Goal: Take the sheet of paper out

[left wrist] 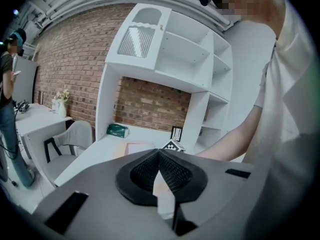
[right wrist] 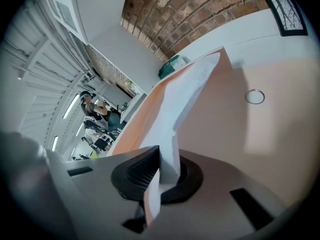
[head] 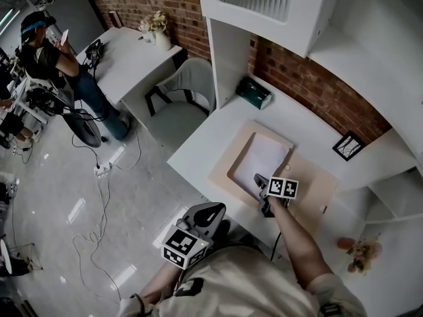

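While the right claw (right wrist: 161,156) clenches the sheet's (right wrist: 187,94) near edge, most of the sheet lies in the open tan folder (head: 314,193) on the bench (head: 205,147), so pulling it out seems barely begun. The left claw (left wrist: 159,155) hangs shut and empty at 7 o'clock. Bare bench opens toward 9; the shelf upright (head: 228,58) crowds 11, a frame (head: 347,145) 2.

Lab staged as home office: white surface (head: 205,142) with shelf unit (head: 229,51) and brick wall (head: 301,78) beyond the right claw (head: 260,182); chair (head: 182,91), floor cables (head: 100,200), another person (head: 49,53) with headset far to its left.
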